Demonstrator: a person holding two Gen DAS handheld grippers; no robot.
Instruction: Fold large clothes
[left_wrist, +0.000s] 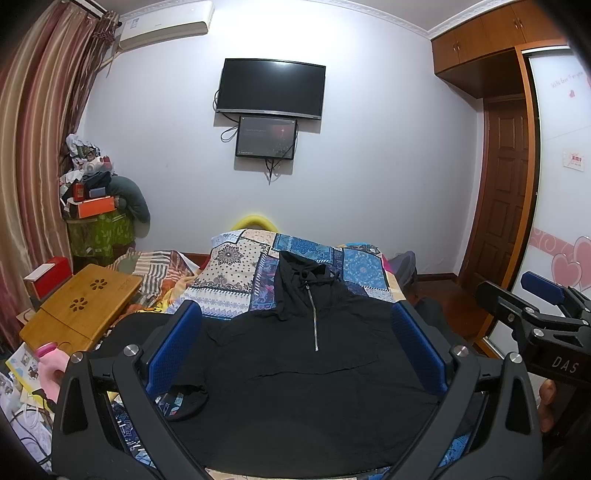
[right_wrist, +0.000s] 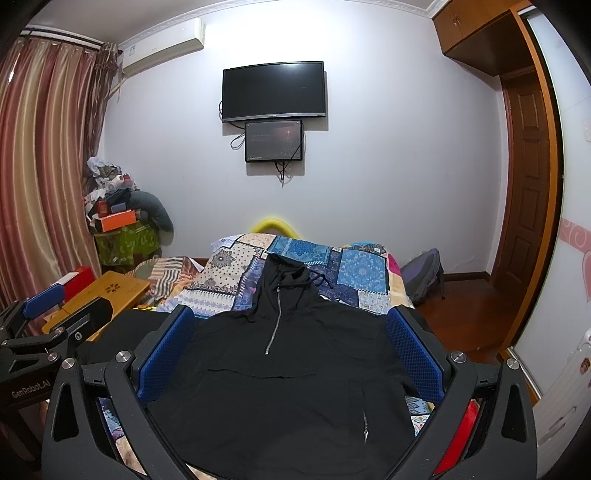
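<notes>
Hoodie (left_wrist: 295, 369), black with a short zip, lay spread flat on the near end of the quilt (left_wrist: 236, 273), hood pointing far. Left gripper (left_wrist: 297, 317) and right gripper (right_wrist: 290, 321) hung above it, jaws released wide, grasping nothing. Beyond, a TV (right_wrist: 273, 90) hung on the far wall.

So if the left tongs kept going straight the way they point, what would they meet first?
Most likely the black hoodie spread flat on the patchwork bedspread. The left tongs are open and angled down over its zipped front, holding nothing. Depth is unclear.
</notes>
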